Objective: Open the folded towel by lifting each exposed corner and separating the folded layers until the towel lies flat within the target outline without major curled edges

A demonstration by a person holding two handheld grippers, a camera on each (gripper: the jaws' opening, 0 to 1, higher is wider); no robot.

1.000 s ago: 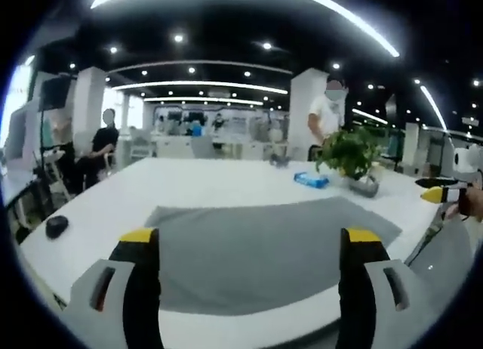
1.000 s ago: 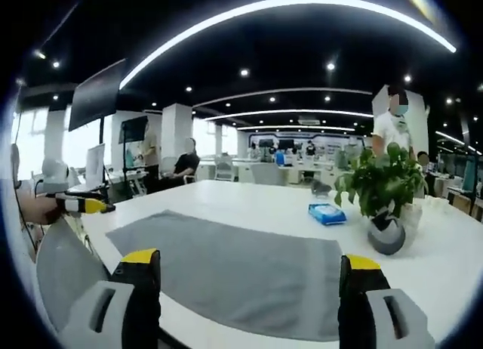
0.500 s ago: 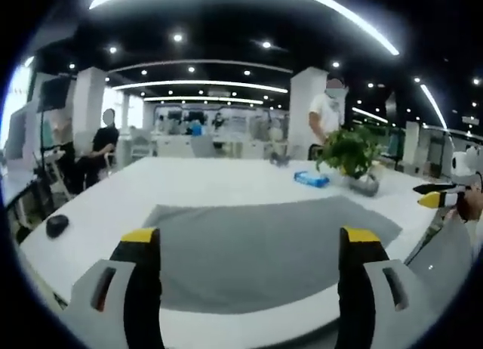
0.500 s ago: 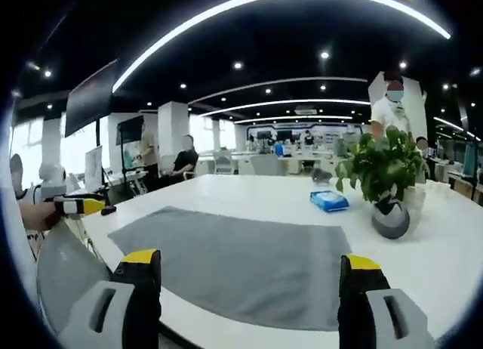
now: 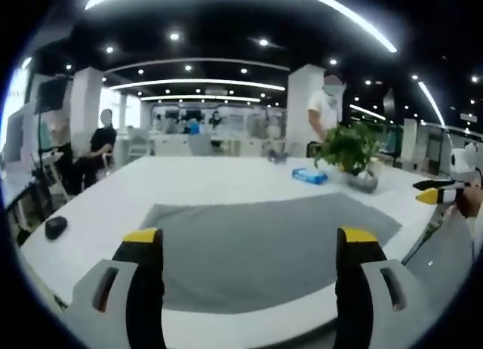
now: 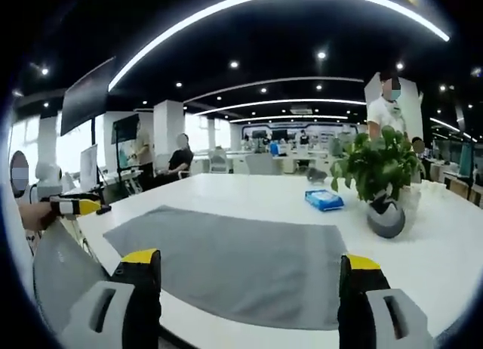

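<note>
Towel (image 5: 264, 247) flat on surface (image 5: 204, 183), plant (image 6: 377, 168) beyond towel. Left gripper (image 5: 247, 247), right gripper (image 6: 245, 267): jaws wide apart, holding nothing.

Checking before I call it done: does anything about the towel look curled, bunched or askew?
Nothing stands out. The grey towel lies flat on the white table, its visible edges uncurled; both grippers hang open above it, not touching.

Each gripper, the left gripper (image 5: 249, 247) and the right gripper (image 6: 249, 270), has two black jaws capped with yellow tips, set on pale grey housings bearing dark rectangular slots.
</note>
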